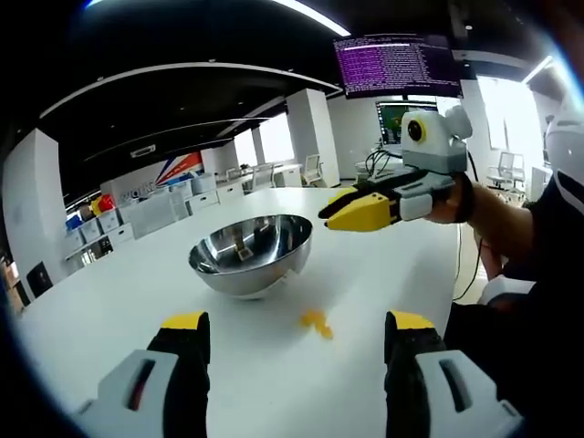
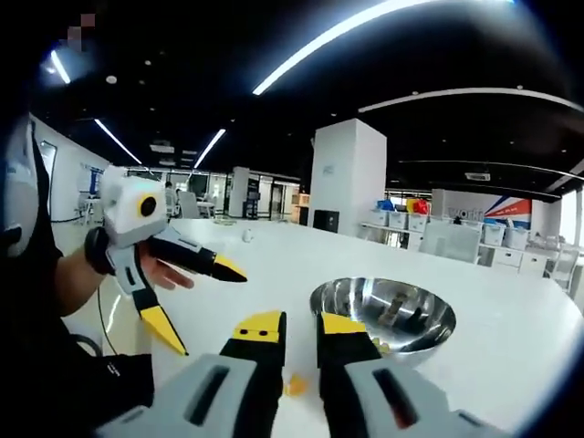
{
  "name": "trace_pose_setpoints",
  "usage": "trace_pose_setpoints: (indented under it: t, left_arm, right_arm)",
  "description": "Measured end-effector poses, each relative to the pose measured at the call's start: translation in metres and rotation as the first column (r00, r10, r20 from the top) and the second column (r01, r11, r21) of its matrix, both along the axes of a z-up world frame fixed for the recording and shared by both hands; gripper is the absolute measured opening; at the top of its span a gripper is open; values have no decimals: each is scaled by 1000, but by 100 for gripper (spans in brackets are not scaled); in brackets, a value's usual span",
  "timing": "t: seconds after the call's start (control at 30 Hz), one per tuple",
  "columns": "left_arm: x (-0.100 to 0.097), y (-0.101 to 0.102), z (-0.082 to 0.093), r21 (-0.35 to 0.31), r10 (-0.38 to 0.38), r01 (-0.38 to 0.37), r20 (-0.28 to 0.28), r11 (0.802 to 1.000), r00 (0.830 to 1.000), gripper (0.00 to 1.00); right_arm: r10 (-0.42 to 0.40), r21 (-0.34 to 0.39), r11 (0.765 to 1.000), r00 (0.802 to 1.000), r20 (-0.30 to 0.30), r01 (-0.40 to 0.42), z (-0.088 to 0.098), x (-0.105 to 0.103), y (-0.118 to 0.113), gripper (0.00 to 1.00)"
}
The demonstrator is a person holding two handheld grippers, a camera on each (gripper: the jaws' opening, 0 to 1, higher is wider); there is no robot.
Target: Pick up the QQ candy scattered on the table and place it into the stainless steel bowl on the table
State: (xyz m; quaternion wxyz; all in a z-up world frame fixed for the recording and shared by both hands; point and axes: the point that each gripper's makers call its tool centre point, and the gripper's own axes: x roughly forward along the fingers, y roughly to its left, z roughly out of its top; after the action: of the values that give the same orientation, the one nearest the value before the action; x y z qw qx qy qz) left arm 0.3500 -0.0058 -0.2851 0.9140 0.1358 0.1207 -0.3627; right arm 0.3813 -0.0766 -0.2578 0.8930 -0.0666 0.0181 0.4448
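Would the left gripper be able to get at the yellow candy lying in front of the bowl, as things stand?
Probably yes: the left gripper is open, and the yellow candy lies on bare table ahead between its jaws, apart from the bowl, with nothing between.

This is a big open office. A long white table [image 1: 383,246] fills the middle of the room. White square pillars [image 2: 347,173] hold up a dark ceiling with long strip lights [image 2: 338,36]. Computer screens [image 1: 397,66] glow on a far desk. White office chairs [image 1: 313,169] and low white cabinets [image 1: 155,214] stand along the walls.
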Motion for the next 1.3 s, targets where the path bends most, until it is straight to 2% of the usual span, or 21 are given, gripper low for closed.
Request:
trace_pose_setpoints:
  t: [0.17,0.3,0.5,1.0,1.17,1.3]
  left_arm:
    - [0,0,0,-3,0,0,0,1000,1000,78]
    - [-1,0,-1,-3,2,-2,0,1000,1000,78]
    - [-2,2,-1,-7,4,-4,-1,1000,1000,78]
    - [1,5,2,-3,16,-16,8,1000,1000,78]
    - [-1,7,0,-2,19,-19,4,1000,1000,78]
    - [-2,6,0,-5,15,-15,5,1000,1000,78]
  right_arm:
    - [-3,-27,1000,1000,-15,2,-21,0,2,12]
    - [1,-19,1000,999,-53,-2,-35,0,6,12]
    - [8,-46,999,995,-102,-13,-60,-3,11,12]
    - [-18,-84,996,989,-145,6,-85,-5,4,12]
    - [-4,-84,996,989,-145,-8,-87,-8,11,12]
    - [20,-100,994,985,-171,-38,-96,-13,23,11]
